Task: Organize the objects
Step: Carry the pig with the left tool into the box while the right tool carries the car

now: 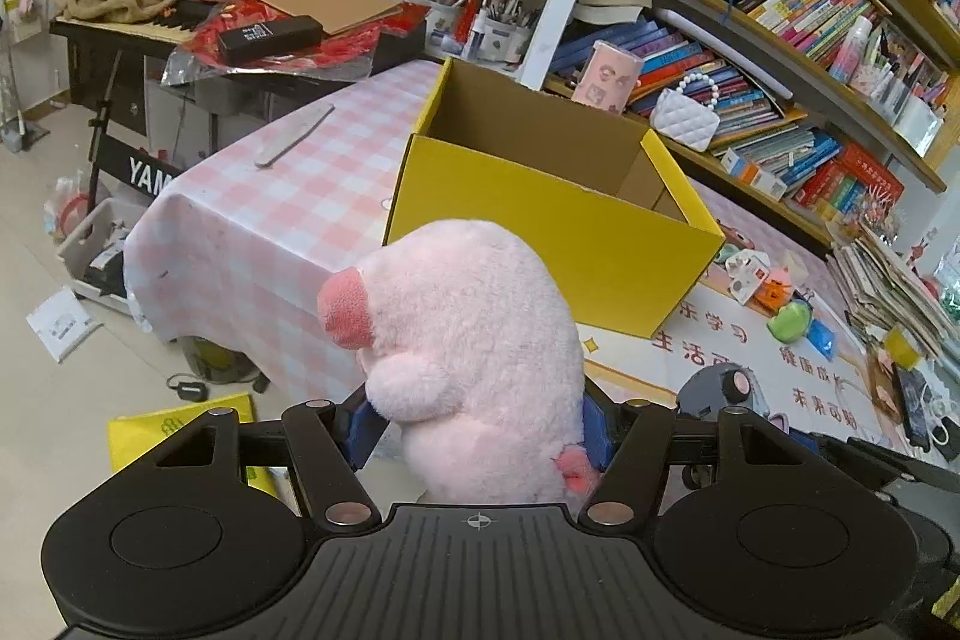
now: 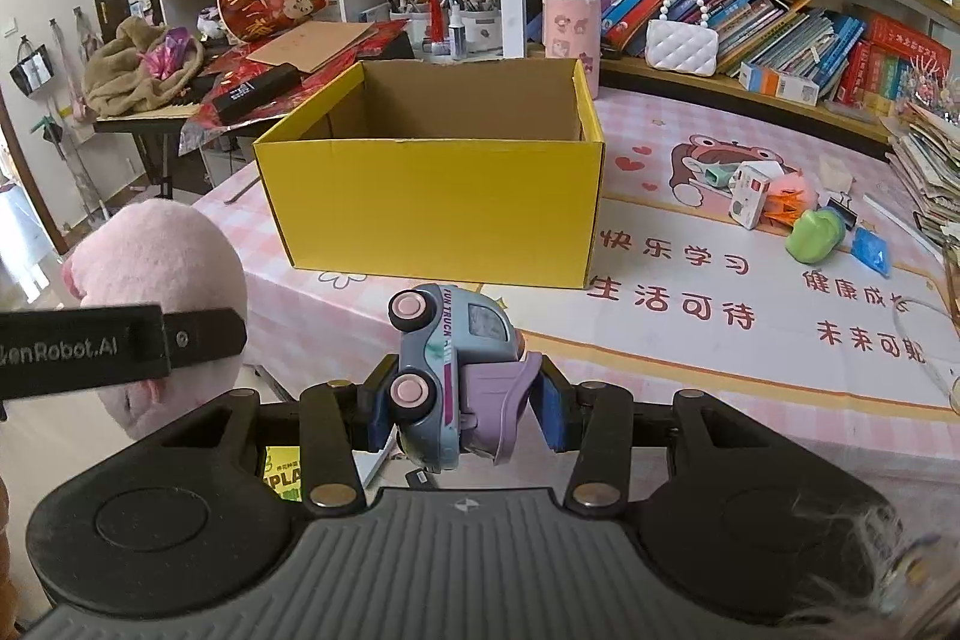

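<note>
- Our left tongs (image 1: 480, 424) grip the pink plush pig (image 1: 474, 352) between their 2 blue pads.
- Our right tongs (image 2: 462, 412) clamp the blue toy truck (image 2: 447, 370), tipped on its side.
- Ahead of both tongs, we see the open yellow box (image 2: 438, 208) standing on the table (image 2: 720, 340).

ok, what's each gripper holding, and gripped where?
Left gripper: pink plush pig, clamped across its lower body. Right gripper: toy truck, held on end, pinched at its lower end.

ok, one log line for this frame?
left gripper: shut on pink plush pig | right gripper: shut on blue toy truck | open yellow cardboard box: no toys visible
</note>
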The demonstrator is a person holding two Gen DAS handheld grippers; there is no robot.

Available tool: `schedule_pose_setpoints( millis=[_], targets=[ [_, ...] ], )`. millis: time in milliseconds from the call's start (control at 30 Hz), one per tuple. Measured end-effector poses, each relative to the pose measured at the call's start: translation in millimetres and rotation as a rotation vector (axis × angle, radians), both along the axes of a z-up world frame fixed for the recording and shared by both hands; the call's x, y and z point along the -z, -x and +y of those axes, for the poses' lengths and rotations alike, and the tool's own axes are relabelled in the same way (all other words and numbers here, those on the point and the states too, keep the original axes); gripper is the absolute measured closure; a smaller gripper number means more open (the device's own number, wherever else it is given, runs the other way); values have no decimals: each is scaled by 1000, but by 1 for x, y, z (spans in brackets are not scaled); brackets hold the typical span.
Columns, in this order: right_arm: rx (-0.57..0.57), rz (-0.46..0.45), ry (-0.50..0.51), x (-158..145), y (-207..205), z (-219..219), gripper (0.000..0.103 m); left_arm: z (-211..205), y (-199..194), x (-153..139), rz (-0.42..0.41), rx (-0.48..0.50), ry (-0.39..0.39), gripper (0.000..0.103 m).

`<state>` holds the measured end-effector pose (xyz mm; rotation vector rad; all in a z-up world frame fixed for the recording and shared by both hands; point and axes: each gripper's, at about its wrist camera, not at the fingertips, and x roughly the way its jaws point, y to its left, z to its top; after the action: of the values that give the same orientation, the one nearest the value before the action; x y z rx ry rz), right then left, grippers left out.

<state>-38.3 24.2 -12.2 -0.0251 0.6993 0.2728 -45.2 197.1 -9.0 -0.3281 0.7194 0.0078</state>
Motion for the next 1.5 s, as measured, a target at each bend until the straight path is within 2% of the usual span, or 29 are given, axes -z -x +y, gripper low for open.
schedule_pose_setpoints(
  millis=[267,533,733,1067,1233,1500],
  targets=[
    [-16,7,5,1,-10,5,60,-2,-5,2,13,21,-9,40],
    [-50,-11,-9,-4,-38,11,60,-8,-27,-12,-47,28,-84,40],
    [-74,-78,-22,-24,-67,10,60,-12,-54,-26,-103,13,-98,40],
    [-75,-187,-61,-55,-145,3,60,-19,-132,-58,-187,-6,-85,40],
    [-116,-142,-16,-37,-196,8,60,-20,-183,-40,-118,18,-77,39],
    [-283,-40,158,3,-249,37,60,-24,-228,-6,3,21,-126,38]
  ],
)
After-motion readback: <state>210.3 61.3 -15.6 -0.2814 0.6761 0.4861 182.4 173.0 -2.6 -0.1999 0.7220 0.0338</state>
